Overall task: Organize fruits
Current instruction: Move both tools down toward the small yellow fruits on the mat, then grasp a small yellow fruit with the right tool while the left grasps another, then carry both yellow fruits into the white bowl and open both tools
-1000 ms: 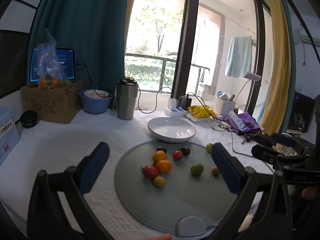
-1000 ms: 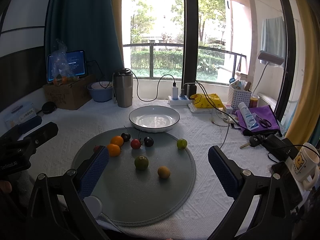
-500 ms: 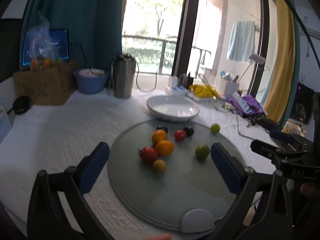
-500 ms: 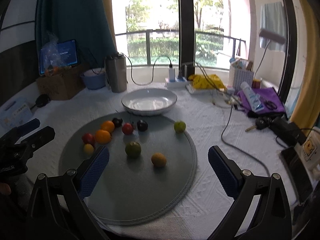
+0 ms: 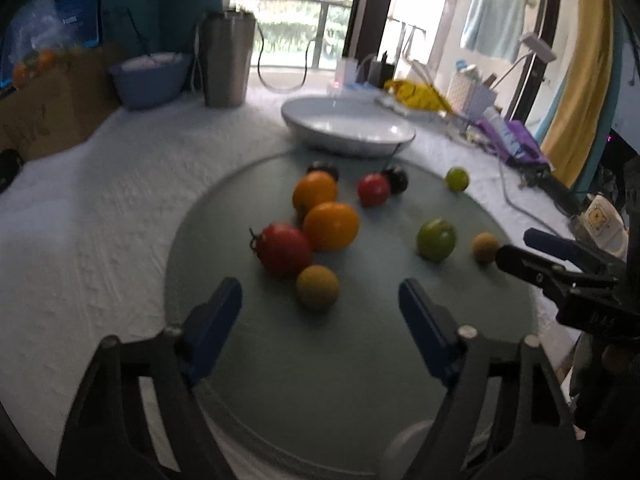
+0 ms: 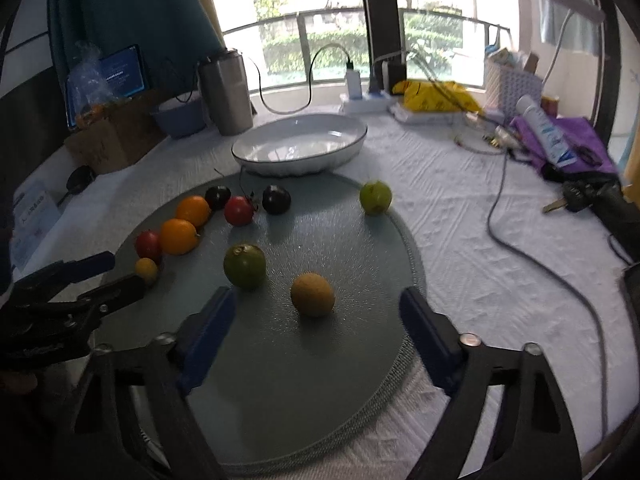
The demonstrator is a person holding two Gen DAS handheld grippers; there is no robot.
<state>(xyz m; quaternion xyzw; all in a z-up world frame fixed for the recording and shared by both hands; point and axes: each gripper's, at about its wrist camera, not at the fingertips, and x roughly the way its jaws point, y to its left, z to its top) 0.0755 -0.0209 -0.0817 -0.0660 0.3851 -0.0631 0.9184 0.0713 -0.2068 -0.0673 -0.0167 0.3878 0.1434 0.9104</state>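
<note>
Small round fruits (image 6: pixel 245 266) spread on round grey glass mat (image 6: pixel 360 380), near empty white bowl (image 6: pixel 300 146). Left gripper (image 5: pixel 320 312) and right gripper (image 6: pixel 316 316) above mat, closing, holding nothing.

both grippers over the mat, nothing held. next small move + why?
Probably ease the closing right gripper forward and down around the yellow-brown fruit: it sits just ahead of the fingers, apart from the other fruits, and the white bowl is empty.

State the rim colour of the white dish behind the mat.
Dark thin rim on white dish; right wrist view shows it best.
</note>
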